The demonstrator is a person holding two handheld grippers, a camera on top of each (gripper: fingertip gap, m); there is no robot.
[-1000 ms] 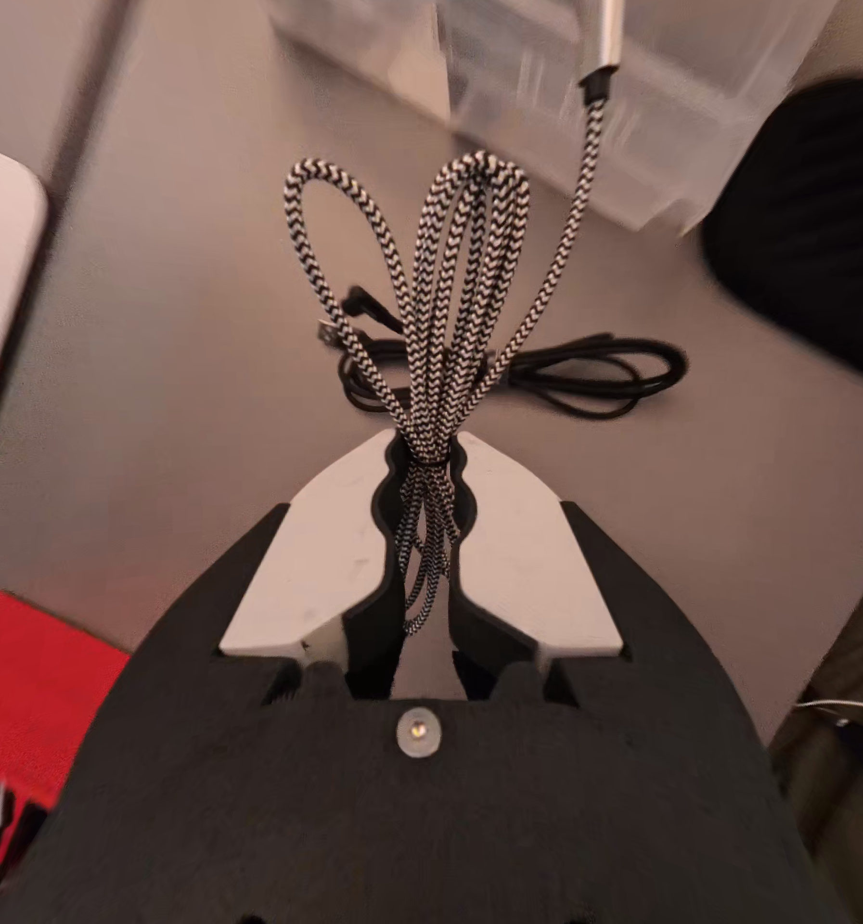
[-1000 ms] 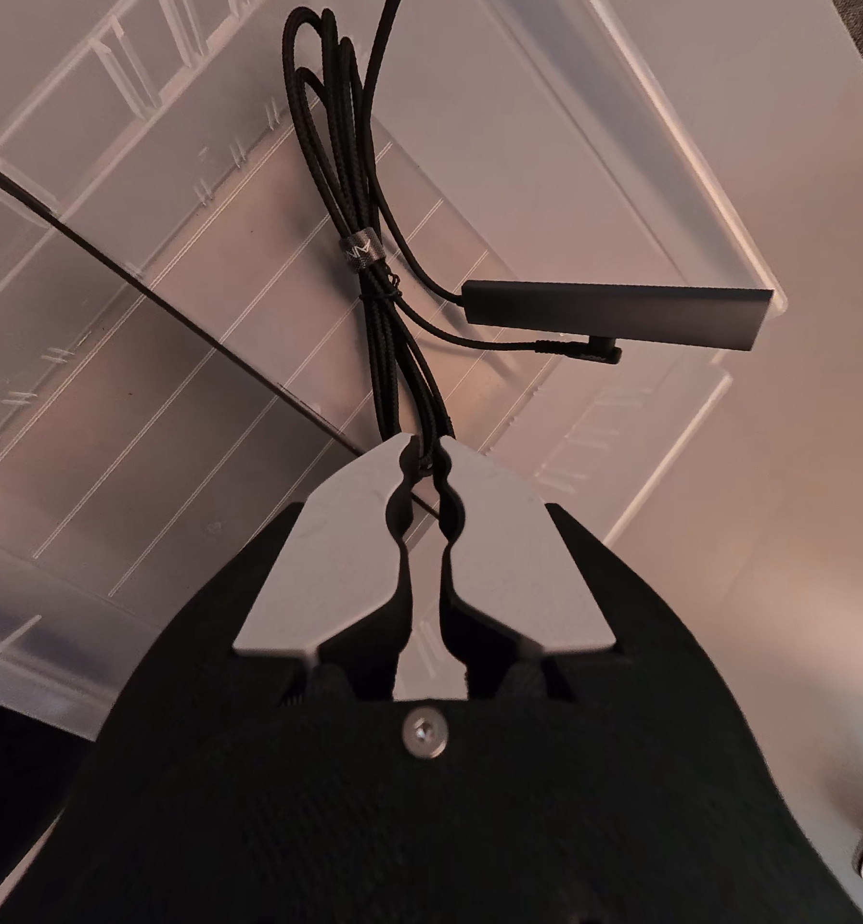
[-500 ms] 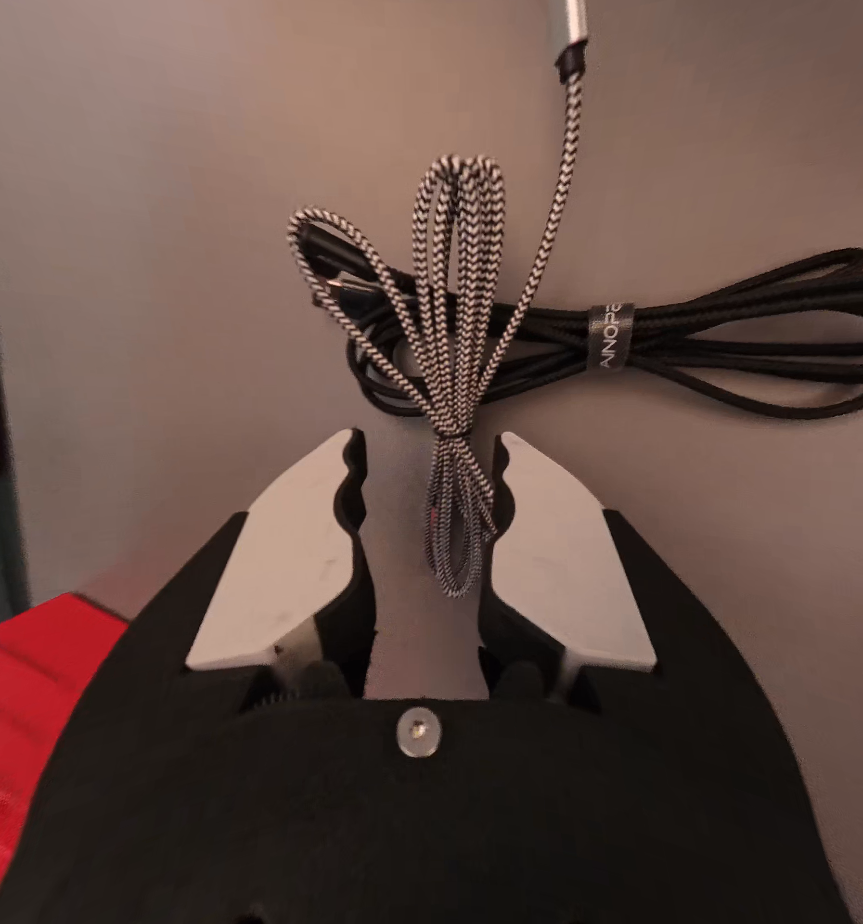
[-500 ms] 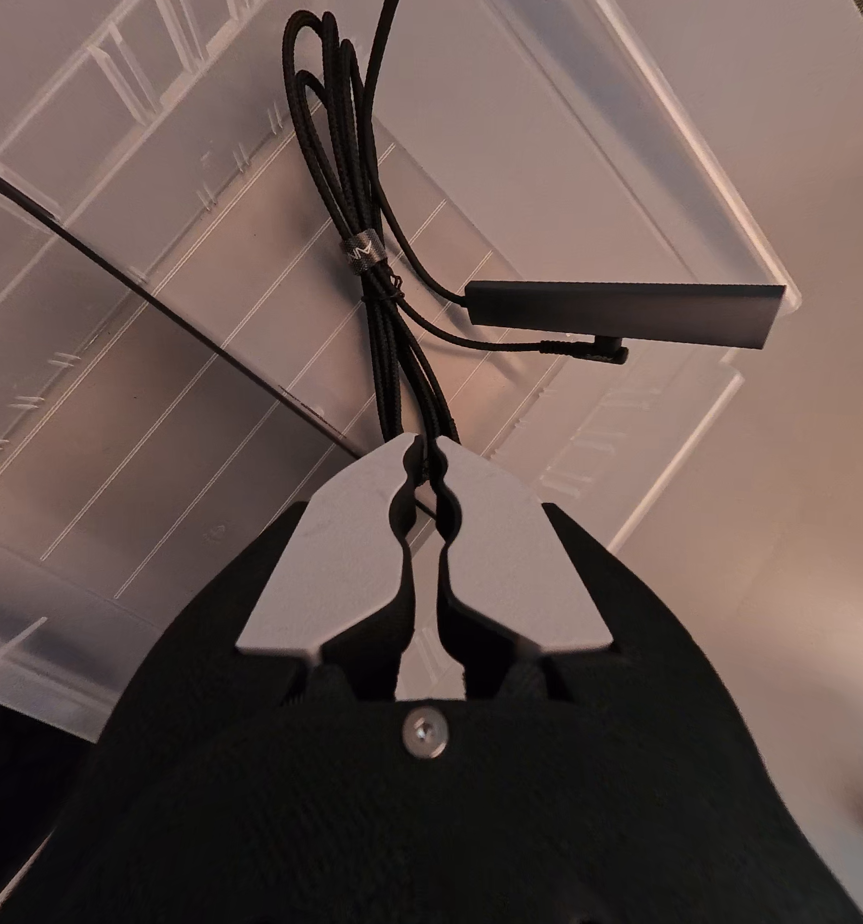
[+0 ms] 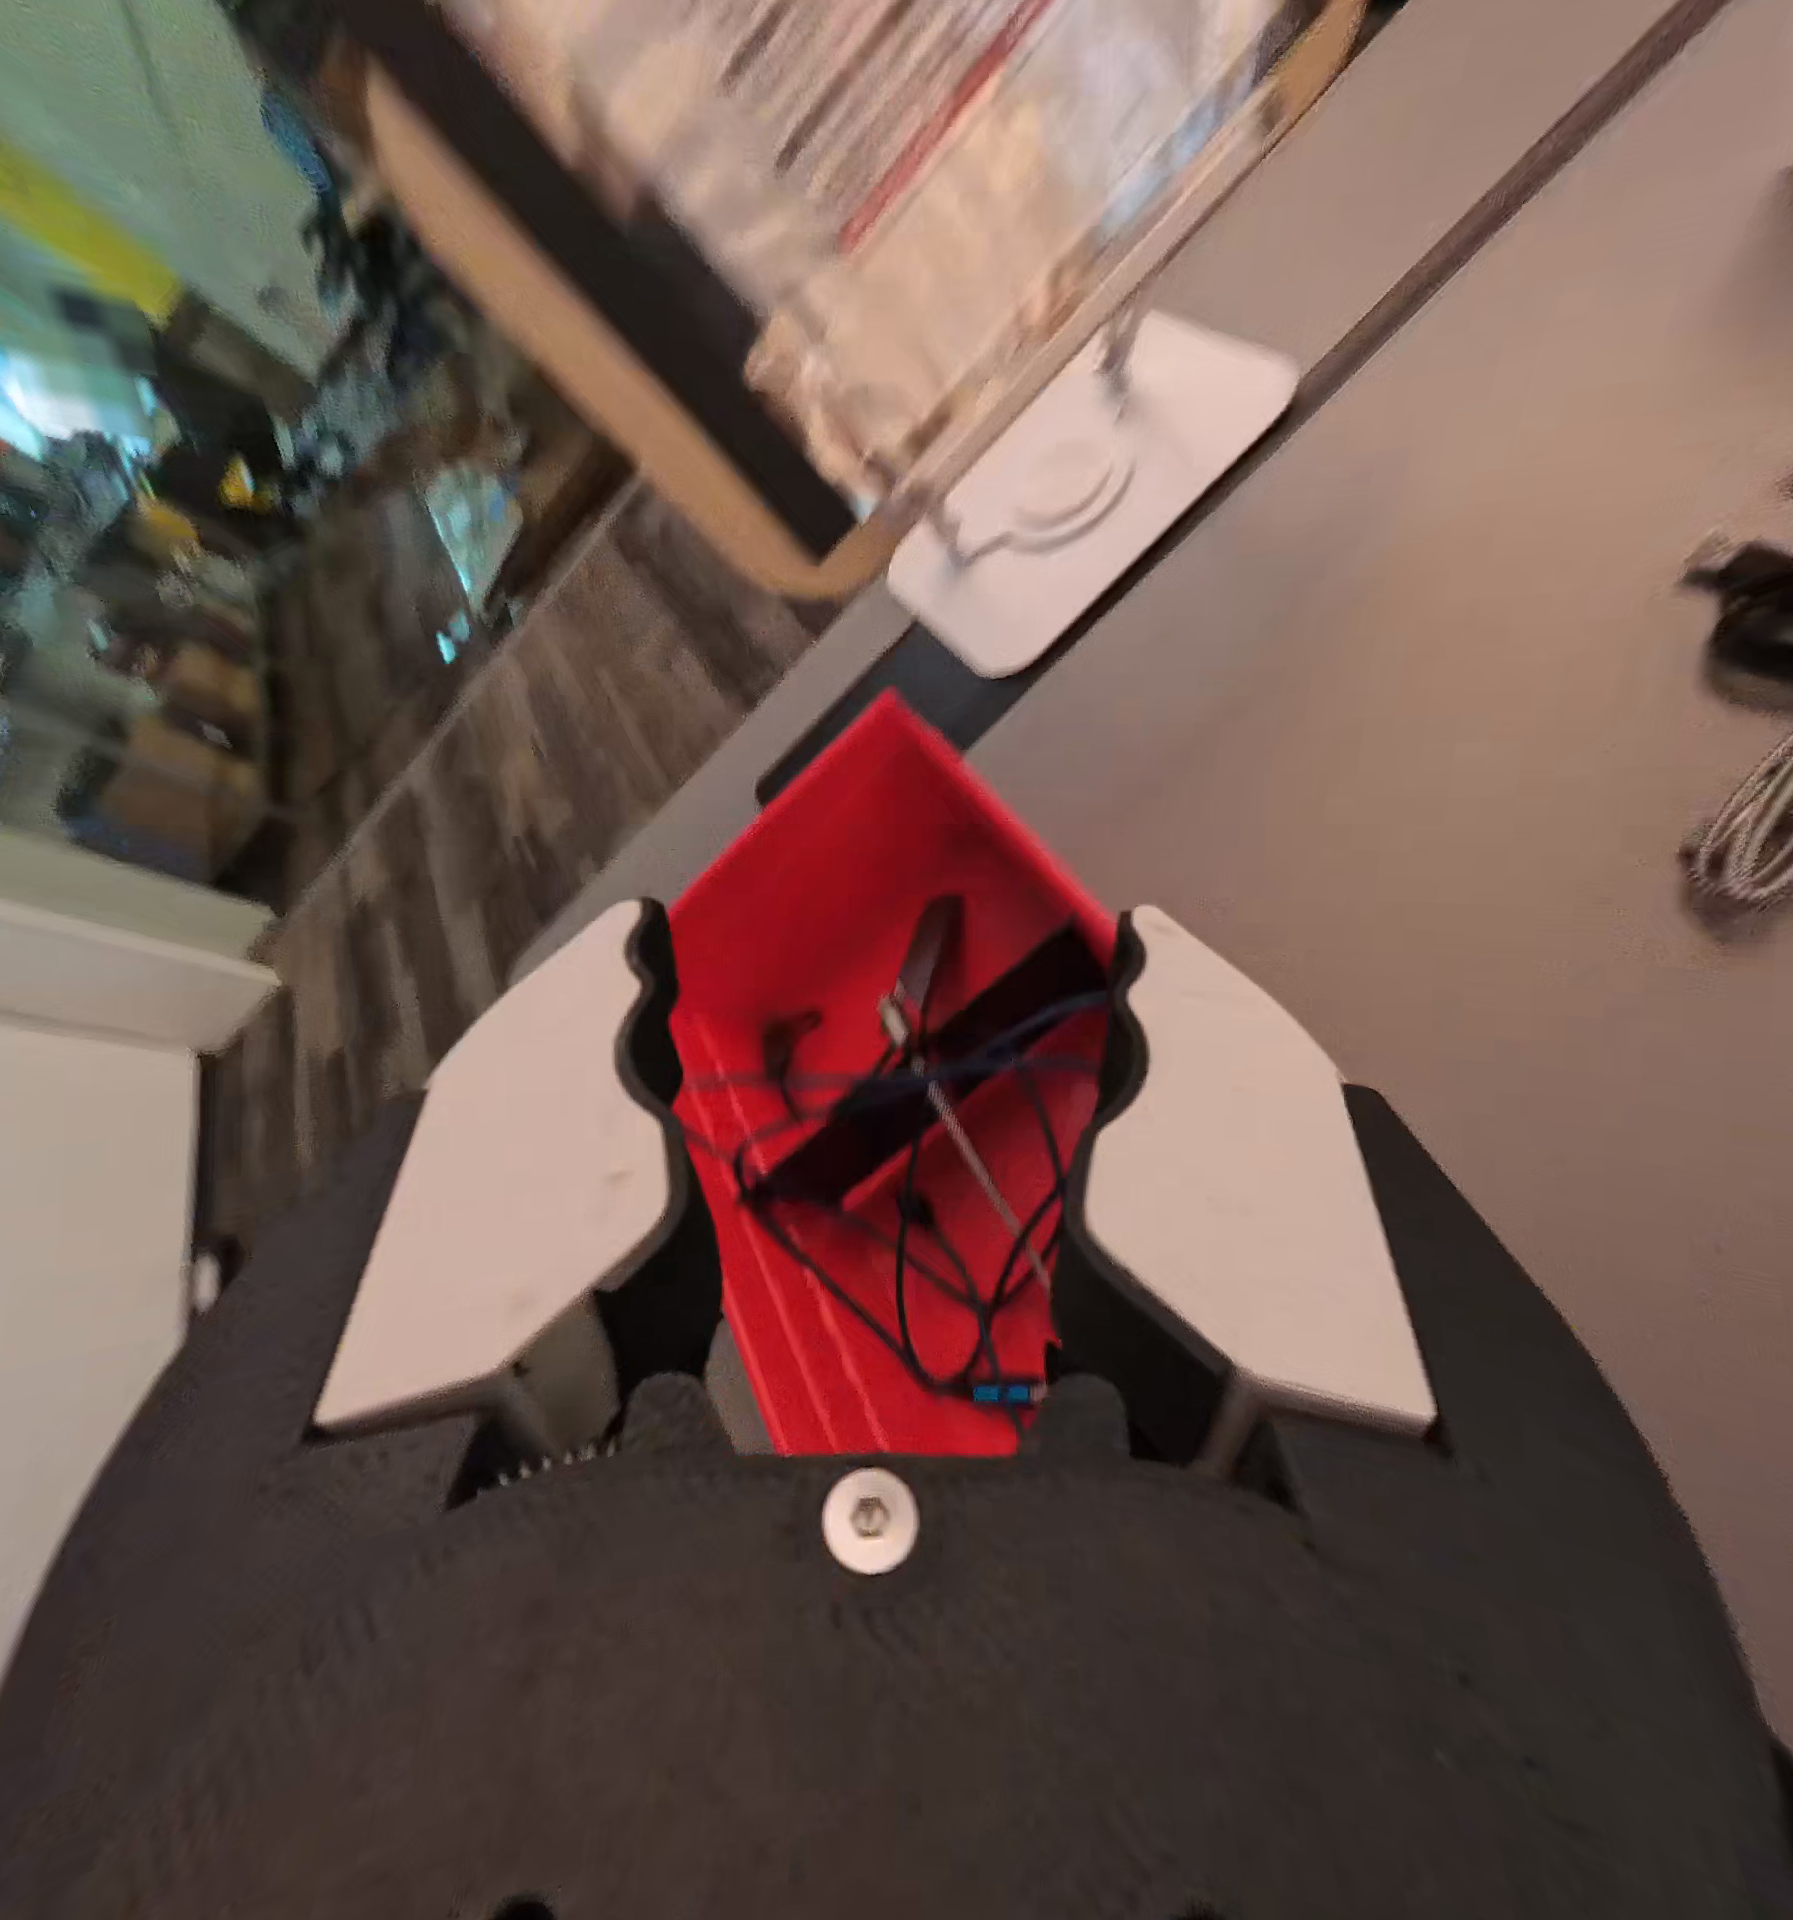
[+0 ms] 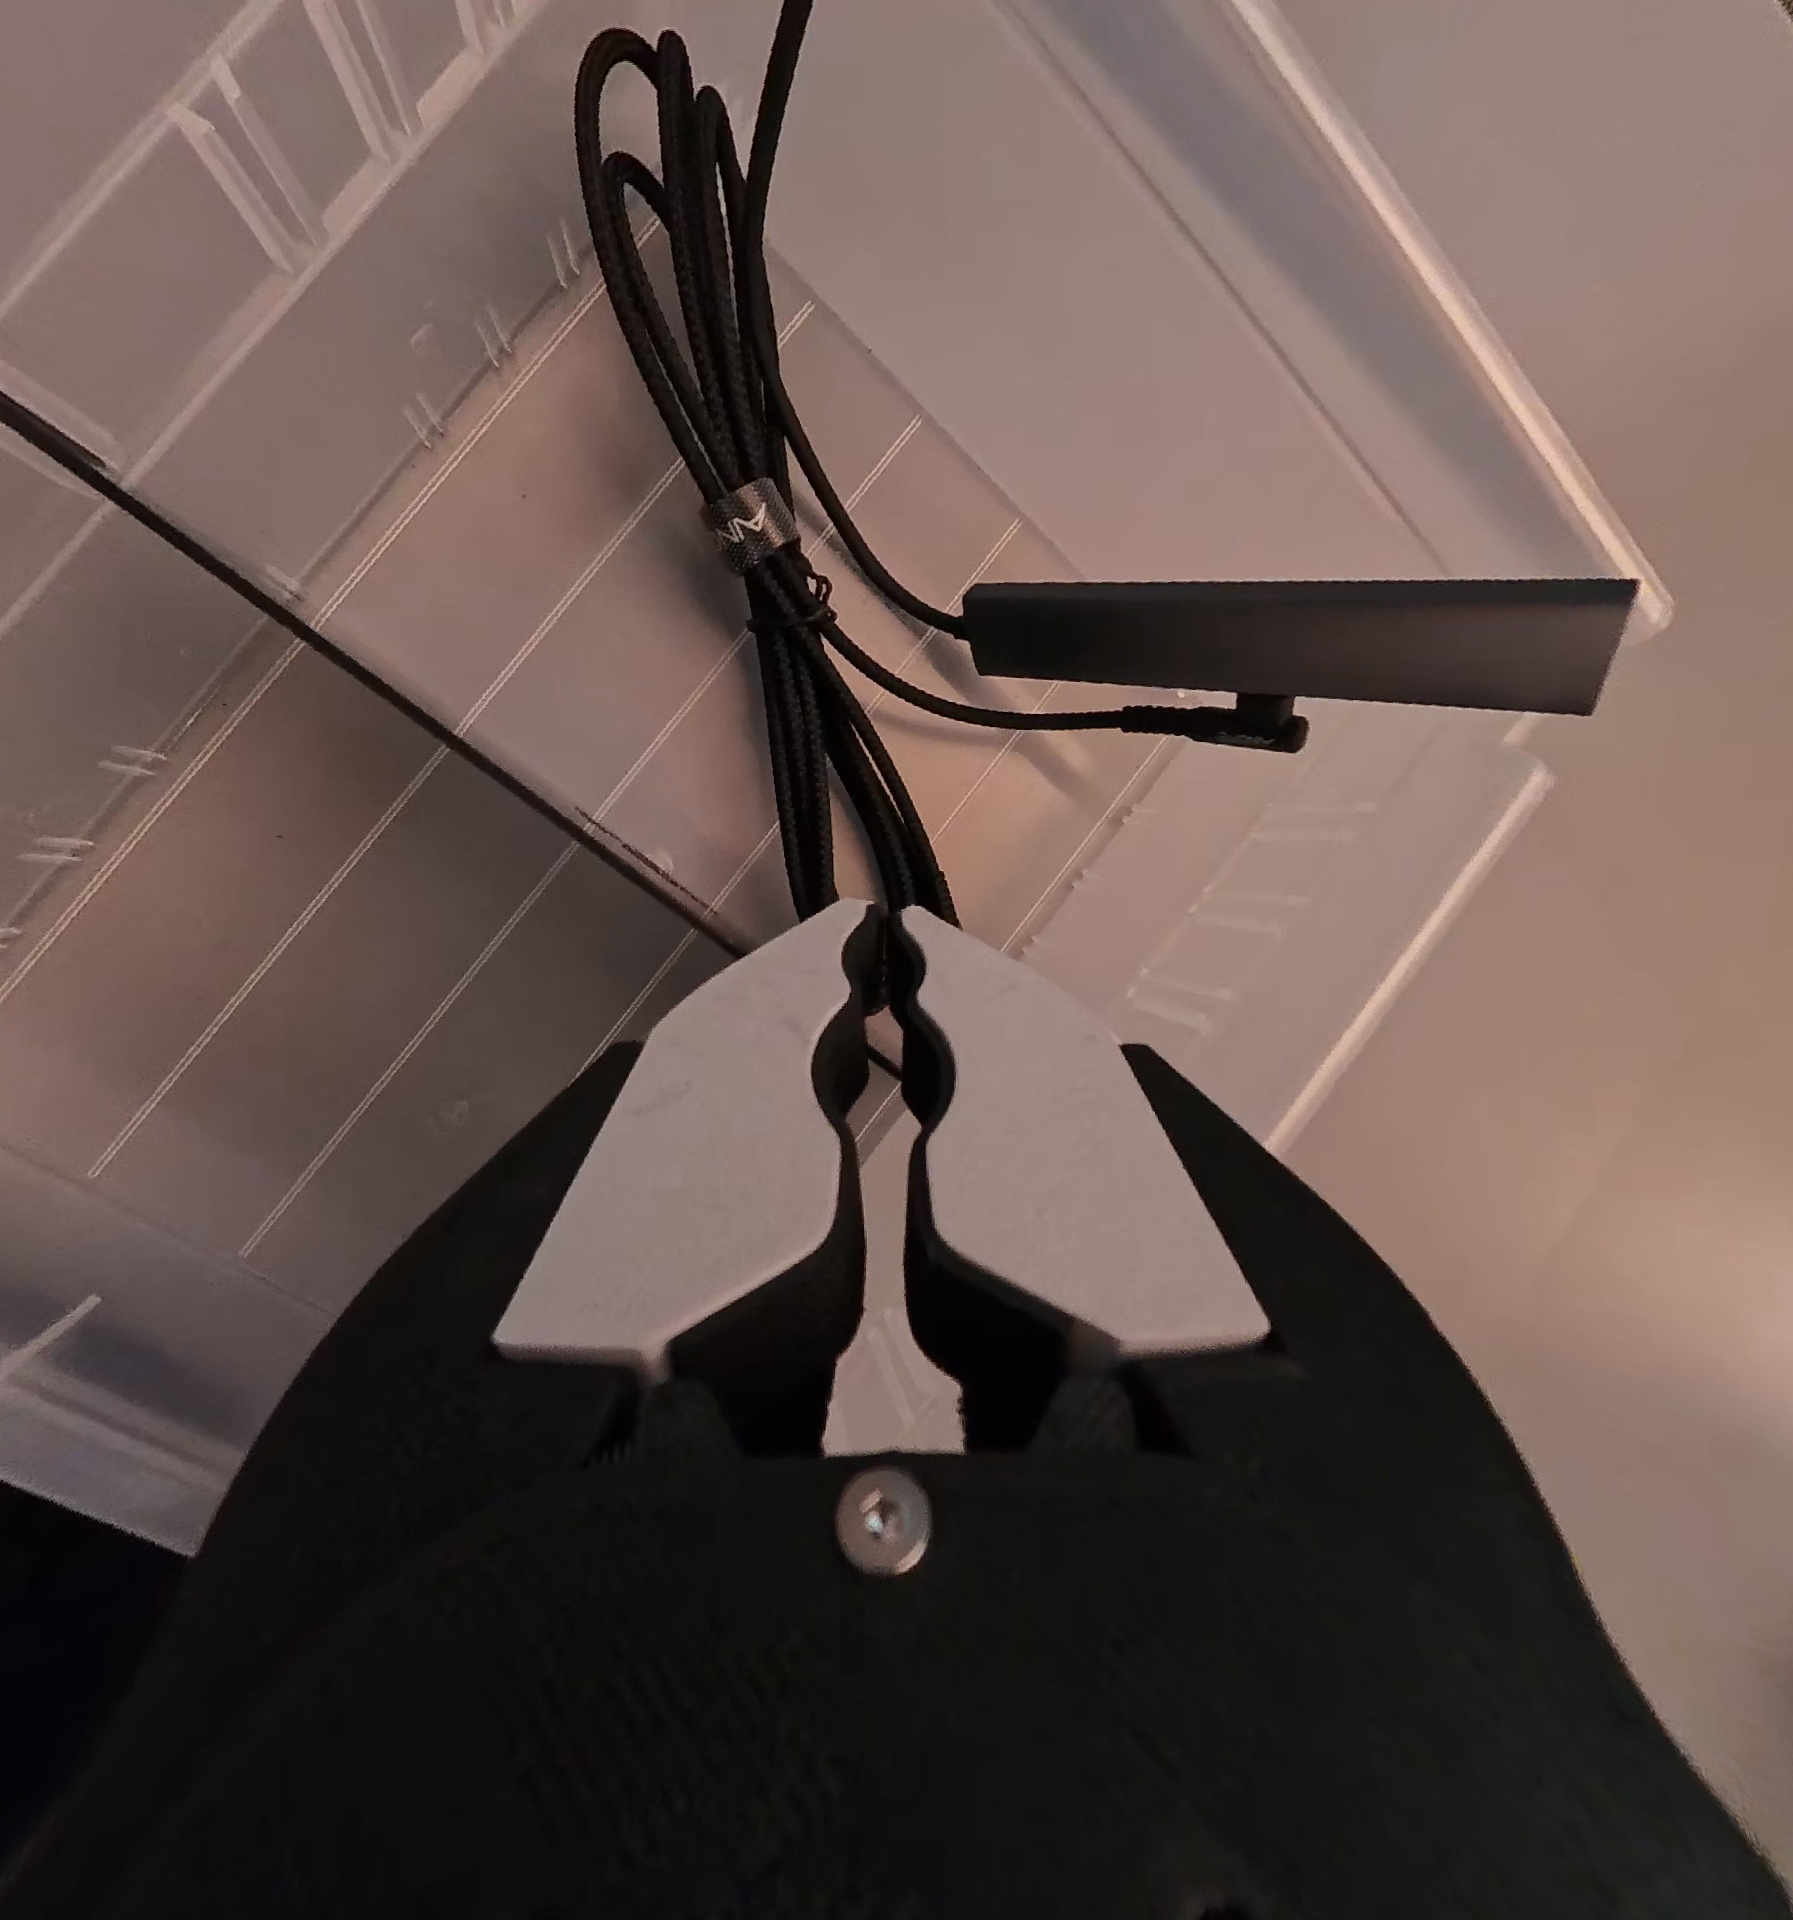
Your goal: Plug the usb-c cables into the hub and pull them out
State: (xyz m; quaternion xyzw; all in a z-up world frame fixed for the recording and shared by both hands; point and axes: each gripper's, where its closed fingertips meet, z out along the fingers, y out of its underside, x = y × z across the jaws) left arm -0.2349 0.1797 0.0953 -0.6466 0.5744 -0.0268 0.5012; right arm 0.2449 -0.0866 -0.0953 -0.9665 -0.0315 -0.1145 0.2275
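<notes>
While right gripper [image 6: 887, 925] still pinches black cable [image 6: 767, 665], left gripper [image 5: 876, 935] apparently released.

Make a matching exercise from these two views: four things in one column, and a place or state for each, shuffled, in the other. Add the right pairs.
Things
1. left tool
2. right tool
3. hub
4. red bin

Places or states
A. shut on the bundled black cable
B. holds a tangle of thin wires
C. open, holding nothing
D. dark flat bar over the clear plastic box, a plug in its long edge

Pairs: 1-C, 2-A, 3-D, 4-B
</notes>
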